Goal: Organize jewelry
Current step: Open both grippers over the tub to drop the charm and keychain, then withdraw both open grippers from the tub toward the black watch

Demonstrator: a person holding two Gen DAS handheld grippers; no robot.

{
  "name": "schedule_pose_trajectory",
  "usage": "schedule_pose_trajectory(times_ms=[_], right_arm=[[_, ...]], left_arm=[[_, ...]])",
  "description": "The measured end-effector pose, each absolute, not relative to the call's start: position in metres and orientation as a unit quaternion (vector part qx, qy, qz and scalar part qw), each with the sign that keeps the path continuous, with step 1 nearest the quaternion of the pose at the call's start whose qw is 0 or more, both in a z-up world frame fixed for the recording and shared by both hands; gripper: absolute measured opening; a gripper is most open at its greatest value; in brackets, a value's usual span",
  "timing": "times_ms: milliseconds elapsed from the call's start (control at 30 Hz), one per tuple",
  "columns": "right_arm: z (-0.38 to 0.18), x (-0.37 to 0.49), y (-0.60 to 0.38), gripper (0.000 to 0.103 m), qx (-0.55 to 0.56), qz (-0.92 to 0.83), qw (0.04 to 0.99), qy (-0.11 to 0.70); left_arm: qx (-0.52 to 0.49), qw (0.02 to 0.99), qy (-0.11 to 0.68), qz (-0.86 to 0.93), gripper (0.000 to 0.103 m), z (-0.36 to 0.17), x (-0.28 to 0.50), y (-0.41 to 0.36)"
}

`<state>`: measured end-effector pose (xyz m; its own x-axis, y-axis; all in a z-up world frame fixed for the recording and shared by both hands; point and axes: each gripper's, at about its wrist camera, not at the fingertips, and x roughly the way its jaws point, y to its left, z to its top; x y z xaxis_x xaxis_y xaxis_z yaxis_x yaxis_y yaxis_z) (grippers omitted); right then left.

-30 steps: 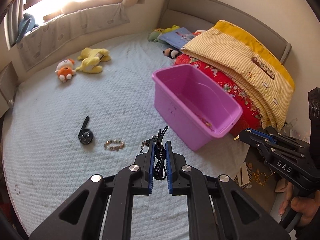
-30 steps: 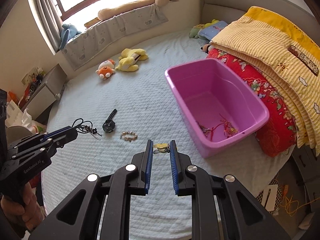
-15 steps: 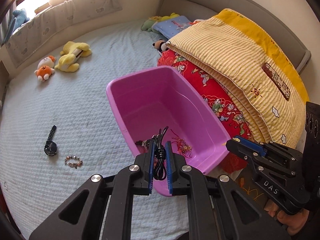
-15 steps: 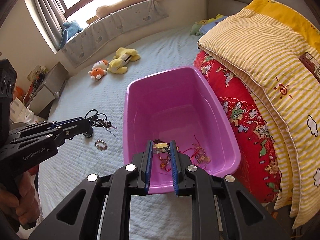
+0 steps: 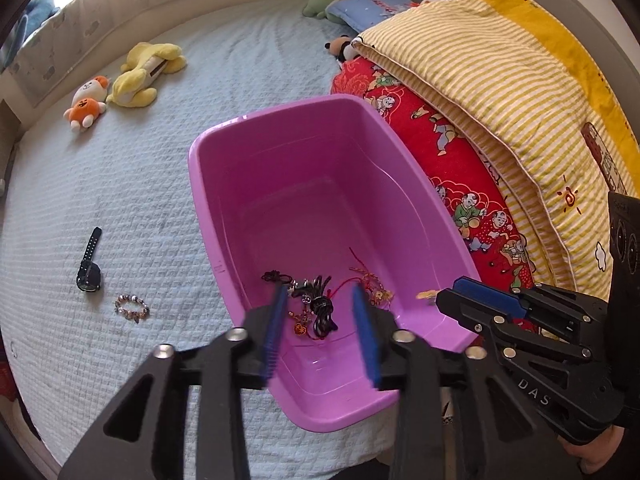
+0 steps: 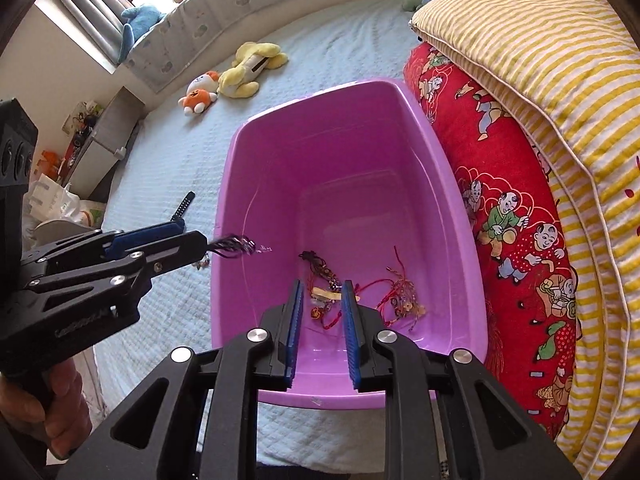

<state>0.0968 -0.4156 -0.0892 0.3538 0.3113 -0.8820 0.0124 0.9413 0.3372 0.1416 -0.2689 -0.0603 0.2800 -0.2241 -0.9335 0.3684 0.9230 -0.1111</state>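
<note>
A purple plastic bin (image 5: 208, 184) (image 6: 464, 216) stands on the bed with several jewelry pieces on its floor. My left gripper (image 5: 320, 332) is open above the bin's near end, and a black cord necklace (image 5: 322, 312) is blurred between its fingers, falling into the bin. In the right wrist view the necklace (image 6: 234, 246) trails from the left gripper's tip. My right gripper (image 6: 322, 332) hangs over the bin, slightly open, with a small gold piece (image 6: 326, 294) between its tips. A black watch (image 5: 89, 264) and a bead bracelet (image 5: 132, 307) lie on the bed left of the bin.
Folded red and yellow striped quilts (image 5: 500, 120) press against the bin's right side. Plush toys (image 5: 144, 76) lie at the far side of the bed (image 5: 120, 184). The right gripper (image 5: 520, 320) shows at the right of the left wrist view.
Both grippers moved further over the bin. My left gripper opened and let go of the black cord necklace. My right gripper's jaws widened around the gold piece.
</note>
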Motion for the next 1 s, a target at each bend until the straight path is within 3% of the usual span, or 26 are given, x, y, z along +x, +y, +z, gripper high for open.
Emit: schedule_pose_trajectory(times_ms=[67, 167, 1000], right_arm=[[-0.09, 0.101, -0.42, 0.046, 0.141, 0.089, 0.81, 0.563], [-0.088, 0.105, -0.428, 0.051, 0.141, 0.078, 0.811, 0.563], [-0.07, 0.073, -0.382, 0.062, 0.136, 0.132, 0.784, 0.591]], left_arm=[[0.06, 0.81, 0.557, -0.173, 0.078, -0.055, 0.142, -0.266], [0.057, 0.811, 0.56, -0.158, 0.079, -0.053, 0.147, -0.263], [0.025, 0.822, 0.557, -0.114, 0.08, -0.025, 0.122, -0.206]])
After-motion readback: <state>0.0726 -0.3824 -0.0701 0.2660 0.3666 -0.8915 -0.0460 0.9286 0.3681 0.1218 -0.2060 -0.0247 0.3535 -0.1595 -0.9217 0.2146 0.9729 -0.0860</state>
